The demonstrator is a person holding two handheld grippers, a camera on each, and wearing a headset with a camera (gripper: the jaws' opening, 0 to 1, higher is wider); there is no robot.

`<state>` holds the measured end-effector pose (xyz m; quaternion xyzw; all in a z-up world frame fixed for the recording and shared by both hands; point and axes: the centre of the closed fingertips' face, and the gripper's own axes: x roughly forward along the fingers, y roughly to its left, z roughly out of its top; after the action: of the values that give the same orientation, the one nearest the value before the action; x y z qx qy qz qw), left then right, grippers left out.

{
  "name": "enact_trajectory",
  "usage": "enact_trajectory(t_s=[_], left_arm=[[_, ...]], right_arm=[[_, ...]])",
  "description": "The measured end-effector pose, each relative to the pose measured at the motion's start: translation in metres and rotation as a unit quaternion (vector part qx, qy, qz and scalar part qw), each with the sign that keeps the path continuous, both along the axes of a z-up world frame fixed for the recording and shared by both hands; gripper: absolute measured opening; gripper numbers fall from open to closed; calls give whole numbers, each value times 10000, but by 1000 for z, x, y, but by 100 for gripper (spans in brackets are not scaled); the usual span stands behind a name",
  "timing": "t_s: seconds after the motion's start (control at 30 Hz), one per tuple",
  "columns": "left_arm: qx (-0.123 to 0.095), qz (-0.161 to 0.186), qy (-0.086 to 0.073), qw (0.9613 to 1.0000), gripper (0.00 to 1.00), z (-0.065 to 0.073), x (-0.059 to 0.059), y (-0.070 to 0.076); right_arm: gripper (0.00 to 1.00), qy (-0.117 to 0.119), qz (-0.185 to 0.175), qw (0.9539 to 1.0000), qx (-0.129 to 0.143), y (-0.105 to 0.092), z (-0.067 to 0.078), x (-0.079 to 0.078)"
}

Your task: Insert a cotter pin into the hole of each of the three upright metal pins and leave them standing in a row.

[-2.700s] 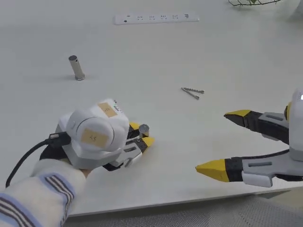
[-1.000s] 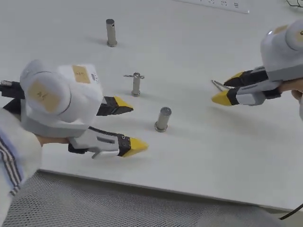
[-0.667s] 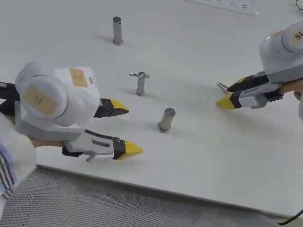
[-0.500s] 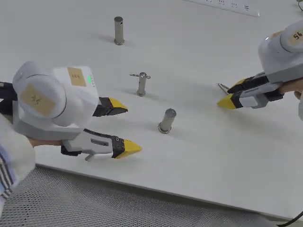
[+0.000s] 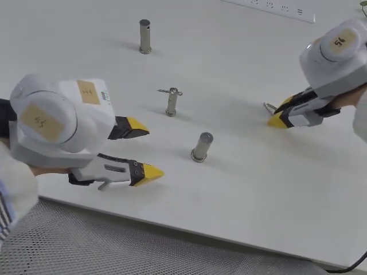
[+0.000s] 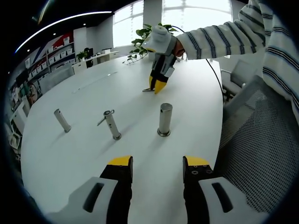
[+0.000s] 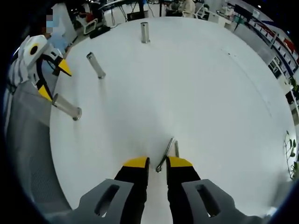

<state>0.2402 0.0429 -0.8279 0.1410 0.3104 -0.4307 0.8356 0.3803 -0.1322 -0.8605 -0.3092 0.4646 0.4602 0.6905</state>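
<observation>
Straddling a cotter pin, the right hand-held gripper shows slightly parted jaws in its own view; the left hand-held gripper gapes wide, empty.

Head view first: it sits high over the near edge of the counter and tips steeply down. It is far enough back to take in the left gripper, the right gripper, and the near pin, middle pin and far pin. Left gripper view now: riding low, just off the counter, looking out past its own fingers across those same three pins, the right gripper beyond them. Right gripper view: close over the surface, pitched down at the loose cotter pins, with the three pins and the left gripper away at its upper left
</observation>
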Motion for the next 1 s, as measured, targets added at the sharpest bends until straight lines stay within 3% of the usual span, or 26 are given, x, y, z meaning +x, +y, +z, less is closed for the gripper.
enact_trajectory(t_s=[0.5, 0.77, 1.0], left_arm=[[24, 127, -144, 9998, 41, 11, -4, 8], [151, 162, -129, 9997, 41, 8, -7, 12], [134, 134, -123, 9997, 42, 10, -7, 10]], right_arm=[[5, 6, 26, 10000, -86, -1, 1, -1], [4, -219, 657, 9960, -557, -1, 2, -2], [3, -373, 541, 9954, -696, -1, 0, 2]])
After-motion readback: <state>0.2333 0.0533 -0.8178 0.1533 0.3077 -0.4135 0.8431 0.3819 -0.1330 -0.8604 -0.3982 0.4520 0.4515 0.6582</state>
